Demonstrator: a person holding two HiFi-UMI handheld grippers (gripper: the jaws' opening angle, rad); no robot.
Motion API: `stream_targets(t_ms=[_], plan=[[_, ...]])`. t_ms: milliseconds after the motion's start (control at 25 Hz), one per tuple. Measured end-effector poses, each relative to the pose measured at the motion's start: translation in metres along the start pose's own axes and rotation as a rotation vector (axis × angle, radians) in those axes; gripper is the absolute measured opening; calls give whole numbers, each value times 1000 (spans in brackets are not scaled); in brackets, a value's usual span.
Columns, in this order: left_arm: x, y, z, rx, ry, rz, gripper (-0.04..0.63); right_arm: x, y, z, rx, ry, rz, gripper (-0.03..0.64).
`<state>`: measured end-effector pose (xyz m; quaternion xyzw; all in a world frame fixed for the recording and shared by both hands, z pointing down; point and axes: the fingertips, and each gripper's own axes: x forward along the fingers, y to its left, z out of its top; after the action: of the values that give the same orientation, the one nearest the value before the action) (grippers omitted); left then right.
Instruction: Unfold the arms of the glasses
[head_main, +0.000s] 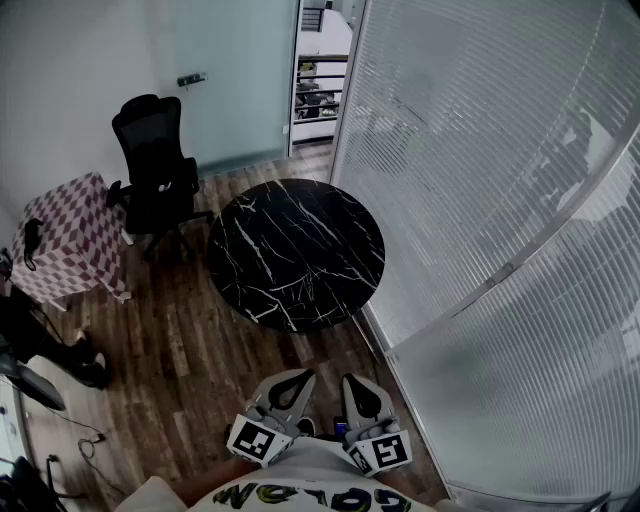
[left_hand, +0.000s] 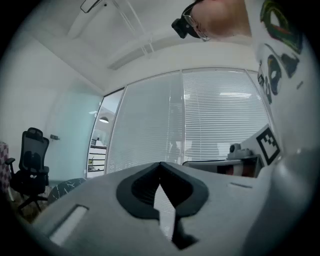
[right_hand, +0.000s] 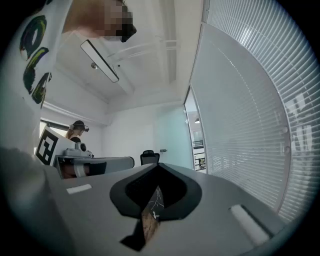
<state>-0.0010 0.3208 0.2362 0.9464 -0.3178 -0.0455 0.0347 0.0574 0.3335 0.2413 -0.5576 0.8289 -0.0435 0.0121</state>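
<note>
Wood-plank floor (head_main: 180, 330), round black marble table (head_main: 296, 255)

The round table (head_main: 295, 255) stands between the office chair (head_main: 155, 175) at its left and the blinds (head_main: 480, 200) at its right.

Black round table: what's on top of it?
Only white veins show on the black round table; no glasses lie there. Its top hides whatever is underneath.
</note>
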Motion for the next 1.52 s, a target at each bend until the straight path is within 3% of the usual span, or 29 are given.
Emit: stream_targets(t_ms=[560,920,1520], plan=[[8,-10,2,5,0,-11,5,-7,-8,9,4,-34,-8,2],[20,-24,-6,-7,32,-12,5,-17,-23,2,52,16,-22,2],[36,-28,-24,-31,43,28,5,-19,-43,-18,39,68,24,2]])
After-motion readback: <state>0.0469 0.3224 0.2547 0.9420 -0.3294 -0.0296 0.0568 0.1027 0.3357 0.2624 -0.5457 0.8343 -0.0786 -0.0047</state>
